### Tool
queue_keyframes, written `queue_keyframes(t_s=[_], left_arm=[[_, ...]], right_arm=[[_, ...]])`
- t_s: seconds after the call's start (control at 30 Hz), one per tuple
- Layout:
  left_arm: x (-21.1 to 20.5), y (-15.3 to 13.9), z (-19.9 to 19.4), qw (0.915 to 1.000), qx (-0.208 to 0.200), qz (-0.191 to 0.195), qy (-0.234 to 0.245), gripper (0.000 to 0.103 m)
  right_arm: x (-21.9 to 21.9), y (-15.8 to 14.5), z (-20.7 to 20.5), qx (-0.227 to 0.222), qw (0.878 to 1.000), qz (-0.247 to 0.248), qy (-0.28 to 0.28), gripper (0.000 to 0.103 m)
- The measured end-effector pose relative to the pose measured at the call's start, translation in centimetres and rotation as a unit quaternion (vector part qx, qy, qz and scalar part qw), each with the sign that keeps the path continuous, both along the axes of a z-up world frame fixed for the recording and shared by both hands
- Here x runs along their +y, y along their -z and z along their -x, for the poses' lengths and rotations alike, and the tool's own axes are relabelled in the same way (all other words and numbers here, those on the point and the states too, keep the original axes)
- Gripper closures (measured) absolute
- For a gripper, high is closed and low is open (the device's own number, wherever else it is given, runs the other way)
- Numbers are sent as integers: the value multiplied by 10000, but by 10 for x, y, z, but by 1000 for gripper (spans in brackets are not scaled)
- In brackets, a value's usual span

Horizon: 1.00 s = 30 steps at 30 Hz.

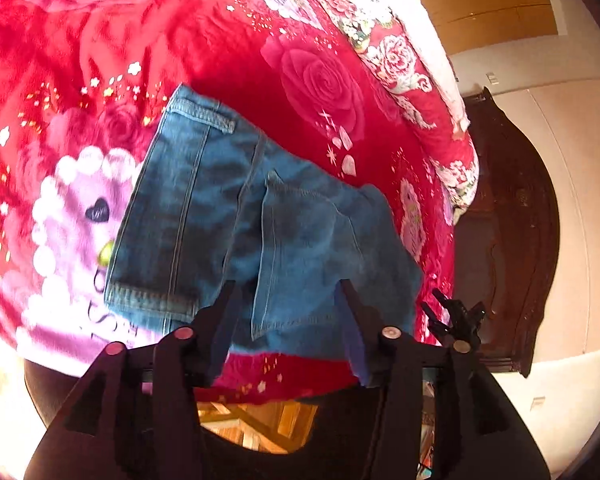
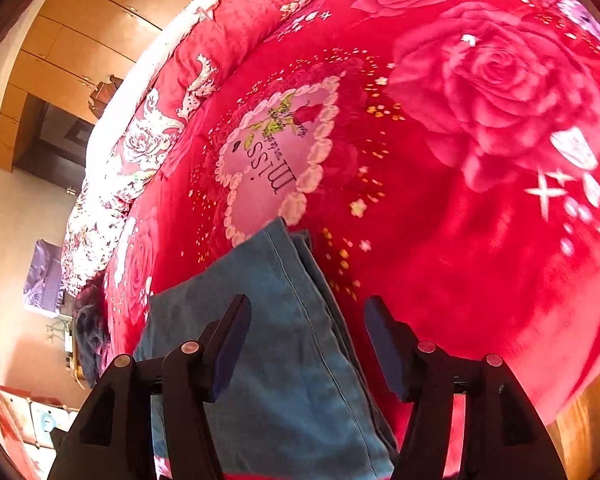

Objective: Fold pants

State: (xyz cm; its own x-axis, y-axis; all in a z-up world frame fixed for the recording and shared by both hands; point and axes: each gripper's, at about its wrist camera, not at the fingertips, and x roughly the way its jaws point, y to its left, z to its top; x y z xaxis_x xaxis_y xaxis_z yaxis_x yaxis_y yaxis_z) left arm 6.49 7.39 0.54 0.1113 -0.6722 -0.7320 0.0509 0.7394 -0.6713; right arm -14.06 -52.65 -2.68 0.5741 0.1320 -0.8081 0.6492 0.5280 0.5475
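Jeans (image 1: 236, 216) lay folded on the red blanket (image 1: 308, 80), near its front edge. Your left gripper (image 1: 288, 292) hovered just over their near hem, jaws apart, nothing held. Your right gripper (image 2: 308, 312), also agape and empty, straddled the jeans' (image 2: 268, 320) side edge. Their long axis ran away from you toward the blanket's middle. Both hands sat at the same near end; left looked better centred for the next fold.
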Motion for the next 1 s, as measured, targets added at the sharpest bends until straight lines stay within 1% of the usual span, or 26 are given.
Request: queue_keyframes(t_s=[0.07,0.1,0.13,0.17,0.2,0.23,0.3,0.33,0.37,0.4,0.43,0.47,0.5,0.57,0.63,0.67,0.7,0.73,0.77,0.83,0.9,0.93,0.97,1.0], left_arm=[[-18,17,-14,9996,157,-240,9,55],[-28,27,-18,9987,229,-450,33,55],[-35,35,-21,9973,286,-676,20,56],[-41,42,-22,9963,285,-812,46,56],[-43,48,-22,9952,272,-937,54,56],[-41,53,-19,9949,265,-978,16,56],[-36,59,-16,9959,219,-874,-64,56],[-34,61,-17,9962,250,-828,-87,56],[-30,61,-17,9966,308,-760,-120,58],[-26,59,-18,9968,390,-688,-153,59],[-19,56,-18,9970,472,-588,-196,61],[-14,53,-19,9971,531,-480,-244,61],[-12,50,-20,9973,551,-408,-262,61],[-3,42,-21,9973,553,-357,-315,61],[1,36,-20,9976,545,-249,-352,61],[0,33,-17,9979,558,-101,-322,60],[-1,30,-14,9981,564,80,-220,59],[-6,29,-10,9982,559,184,-70,57],[-13,29,-6,9984,540,167,91,55],[-32,35,1,9978,469,-156,436,52],[-48,54,4,9948,547,-581,629,52],[-53,64,5,9937,603,-681,655,52],[-55,71,5,9932,627,-749,634,52],[-55,72,5,9935,626,-756,576,52]], right_arm=[[-8,9,-33,70,9998,165,-18,41],[-7,13,-43,181,9995,264,-58,41],[-8,21,-57,412,9984,363,-169,43],[-6,26,-65,558,9972,412,-285,74],[-2,29,-75,594,9960,442,-506,90],[4,23,-82,603,9936,634,-718,90],[11,14,-79,480,9898,1049,-837,92],[8,21,-77,664,9883,1102,-821,91],[1,37,-73,919,9882,930,-800,90],[-3,45,-69,900,9902,789,-717,89],[-3,44,-66,786,9918,786,-635,89],[-1,41,-66,771,9913,860,-623,87],[2,38,-66,794,9906,929,-621,83],[3,33,-61,748,9917,897,-542,81],[-1,25,-46,491,9961,684,-269,79],[-1,19,-38,367,9975,591,-150,73],[-2,14,-26,213,9988,450,-5,69],[-1,10,-15,91,9994,318,99,59],[1,6,-6,26,9996,232,137,49],[11,4,11,48,10000,57,41,38],[23,9,21,235,9996,51,-137,38],[29,14,24,338,9991,92,-237,46],[35,19,28,519,9977,224,-363,77],[42,26,30,781,9947,412,-528,95]])
